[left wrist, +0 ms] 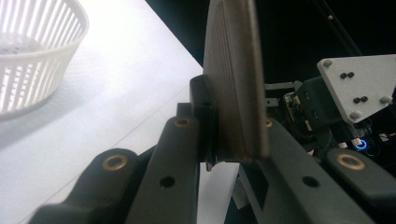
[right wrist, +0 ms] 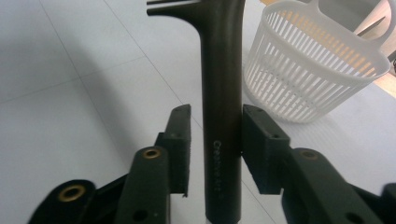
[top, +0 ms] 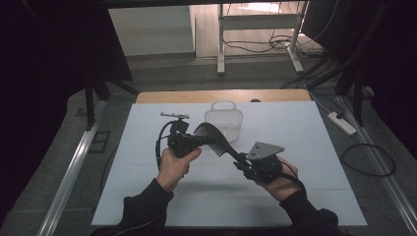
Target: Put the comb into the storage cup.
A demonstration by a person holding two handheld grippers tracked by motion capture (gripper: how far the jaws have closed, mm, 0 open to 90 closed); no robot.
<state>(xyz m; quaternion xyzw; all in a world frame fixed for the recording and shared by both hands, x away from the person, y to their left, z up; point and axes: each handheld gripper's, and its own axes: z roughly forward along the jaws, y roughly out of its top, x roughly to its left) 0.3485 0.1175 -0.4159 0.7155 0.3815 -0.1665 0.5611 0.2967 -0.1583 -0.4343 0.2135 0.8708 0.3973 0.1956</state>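
Note:
A black spatula (top: 216,140) hangs over the middle of the white table (top: 295,128), spanning both grippers. My left gripper (top: 199,140) is shut on its ribbed blade (left wrist: 233,84), which stands edge-on between the pads. My right gripper (top: 238,160) has its jaws either side of the round handle (right wrist: 222,93). A gap shows beside the left pad (right wrist: 180,140), and the other pad sits right against the handle, so there is no squeeze. A white slatted basket (top: 223,120) stands just behind the spatula, and it looks empty.
The basket (right wrist: 313,70) is close beyond the spatula's blade end. The right gripper's grey plate (left wrist: 355,84) sits near the left gripper's jaws. Off the table, a power strip (top: 342,123) and cables lie on the floor at the right.

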